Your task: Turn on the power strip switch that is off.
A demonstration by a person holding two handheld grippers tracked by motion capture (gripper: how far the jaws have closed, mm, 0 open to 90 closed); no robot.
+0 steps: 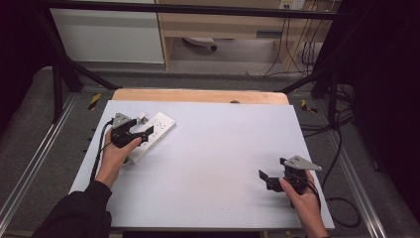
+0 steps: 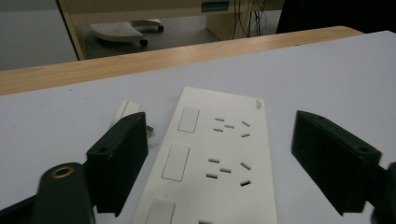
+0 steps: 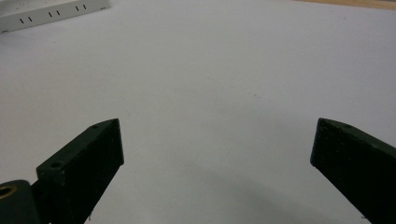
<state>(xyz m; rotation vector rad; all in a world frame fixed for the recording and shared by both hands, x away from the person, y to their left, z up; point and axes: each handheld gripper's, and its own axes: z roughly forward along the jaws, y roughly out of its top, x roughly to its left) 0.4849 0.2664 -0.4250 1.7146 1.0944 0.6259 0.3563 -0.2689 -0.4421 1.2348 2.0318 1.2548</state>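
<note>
L gripper (image 2: 219, 154) fingers spread over flat white plastic power strip (image 2: 210, 158); R gripper (image 3: 217, 158) fingers spread, matte table (image 3: 210, 70).

Power strip (image 2: 212, 158) near end cut off by bottom edge in left gripper view; small white plug (image 2: 125, 111) beside it partly hidden behind left tool jaw.

Probably a lab: black frame rails (image 1: 59, 69), trailing cables (image 1: 297, 44), bare worktable (image 1: 208, 163).
</note>
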